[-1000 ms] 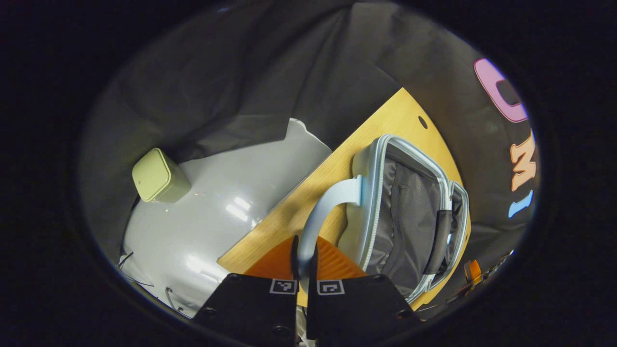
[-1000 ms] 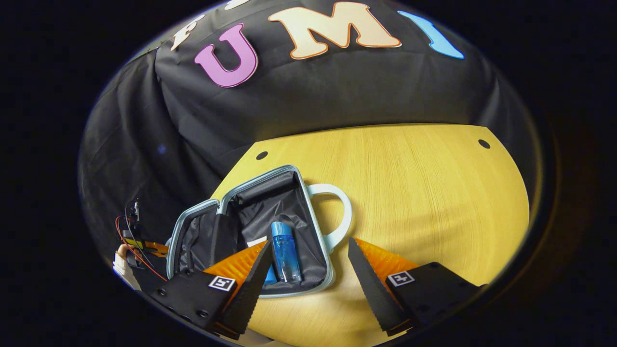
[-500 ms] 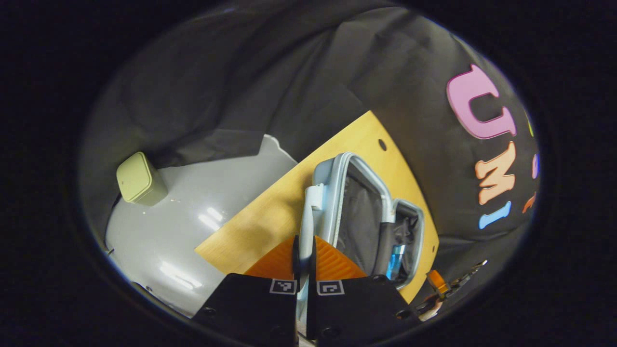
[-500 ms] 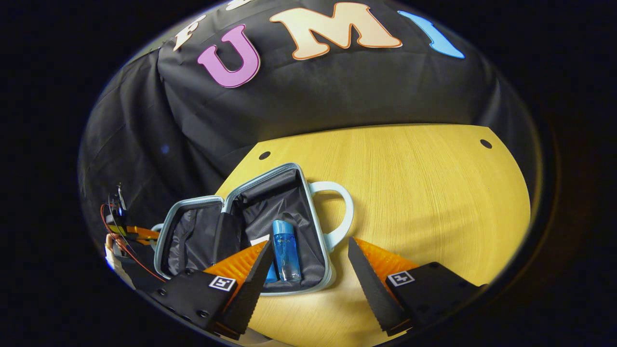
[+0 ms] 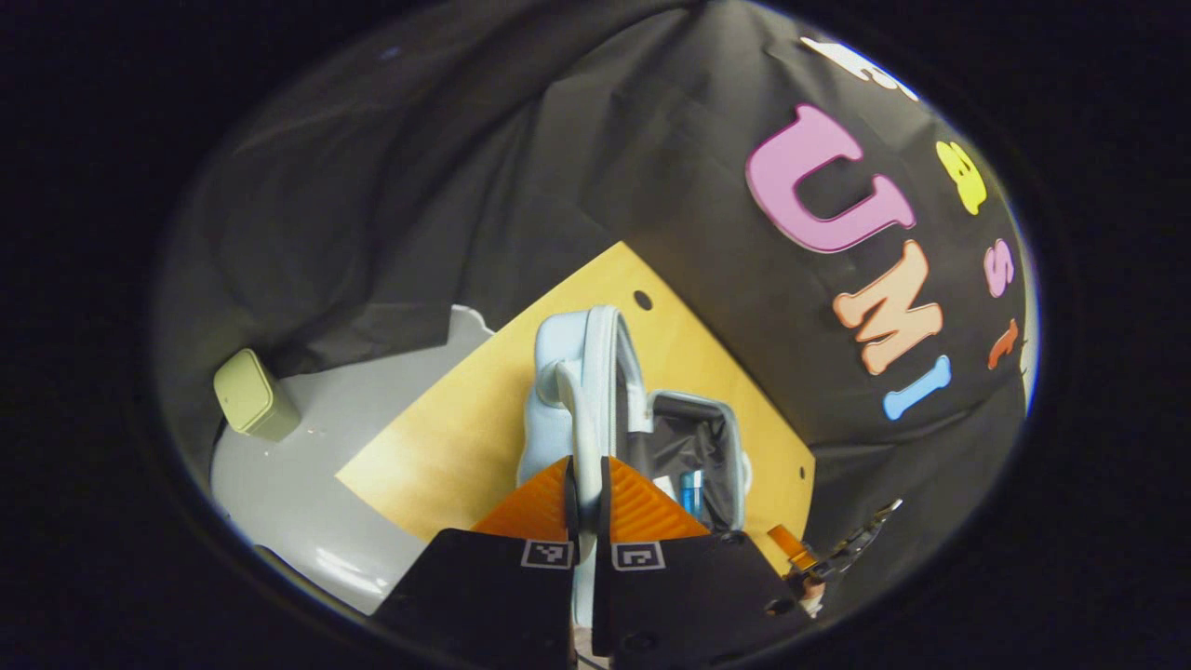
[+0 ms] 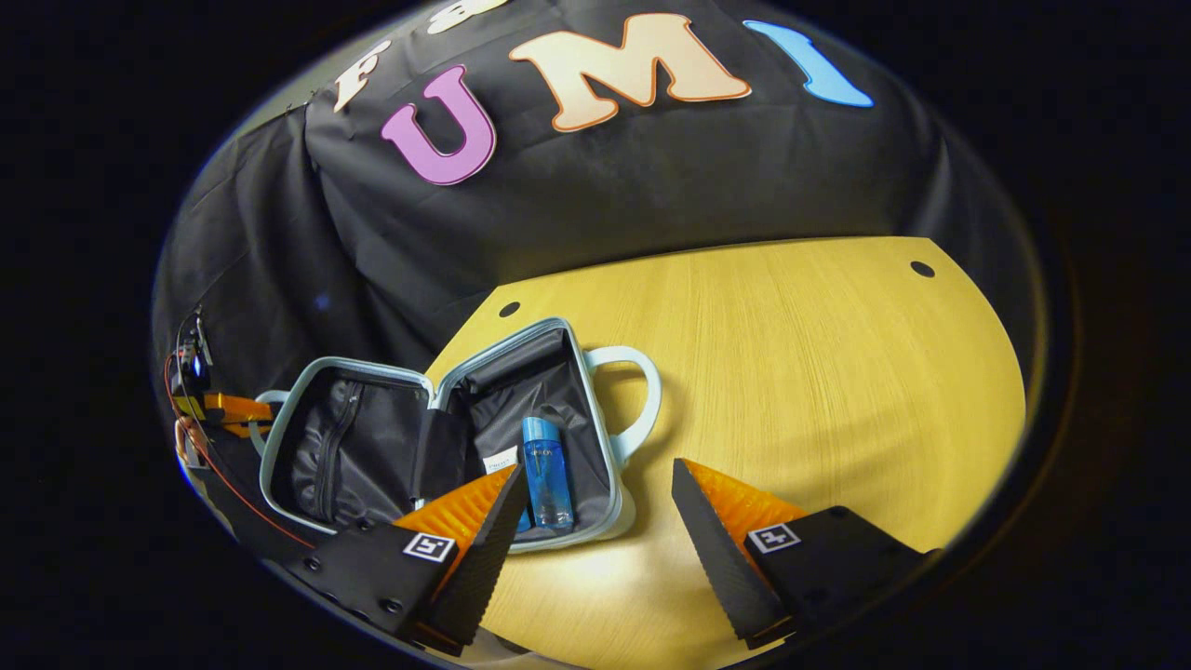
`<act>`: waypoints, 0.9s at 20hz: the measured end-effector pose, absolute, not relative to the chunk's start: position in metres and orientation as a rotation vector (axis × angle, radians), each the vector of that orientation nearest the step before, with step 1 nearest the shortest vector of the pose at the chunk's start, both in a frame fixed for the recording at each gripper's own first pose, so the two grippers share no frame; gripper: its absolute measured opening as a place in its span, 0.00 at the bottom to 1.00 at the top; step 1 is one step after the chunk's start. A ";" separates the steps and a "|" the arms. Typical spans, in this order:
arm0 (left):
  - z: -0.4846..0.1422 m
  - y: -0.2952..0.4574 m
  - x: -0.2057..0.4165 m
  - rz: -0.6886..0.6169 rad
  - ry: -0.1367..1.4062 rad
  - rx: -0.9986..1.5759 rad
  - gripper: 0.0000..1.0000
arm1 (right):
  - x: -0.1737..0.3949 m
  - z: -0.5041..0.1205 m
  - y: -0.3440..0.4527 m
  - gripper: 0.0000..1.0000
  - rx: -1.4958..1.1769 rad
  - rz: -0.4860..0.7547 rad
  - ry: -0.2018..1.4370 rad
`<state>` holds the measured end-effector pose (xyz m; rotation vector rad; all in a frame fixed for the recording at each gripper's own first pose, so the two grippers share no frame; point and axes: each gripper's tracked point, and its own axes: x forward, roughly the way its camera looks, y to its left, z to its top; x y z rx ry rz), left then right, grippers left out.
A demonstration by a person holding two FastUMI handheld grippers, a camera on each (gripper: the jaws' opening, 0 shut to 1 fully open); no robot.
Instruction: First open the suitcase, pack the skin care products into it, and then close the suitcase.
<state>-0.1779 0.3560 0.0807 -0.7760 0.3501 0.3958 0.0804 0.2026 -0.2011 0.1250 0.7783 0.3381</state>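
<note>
Left hand-held gripper pinched tight on suitcase lid's handle; right hand-held gripper gaping, empty, just beside suitcase; blue bottle inside, on bench

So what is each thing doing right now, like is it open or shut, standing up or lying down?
Suitcase: open on the table, one half lifted.
Blue bottle: lying inside the flat half.
White packet: lying inside, beside the bottle.
Left gripper: shut on the handle of the lifted half.
Right gripper: open, holding nothing.
Green box: closed, on the grey surface.
</note>
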 end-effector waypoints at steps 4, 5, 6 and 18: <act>0.108 0.327 -0.159 0.365 0.342 -0.720 0.01 | 0.074 -0.189 0.179 0.98 0.133 0.332 0.750; 0.114 0.318 -0.153 0.356 0.340 -0.703 0.01 | 0.073 -0.186 0.171 0.98 0.130 0.330 0.742; 0.119 0.310 -0.148 0.345 0.338 -0.691 0.01 | 0.072 -0.183 0.163 0.93 0.126 0.326 0.733; 0.157 0.176 -0.020 0.062 0.393 -0.621 0.01 | 0.070 -0.162 0.070 0.98 0.166 0.241 0.682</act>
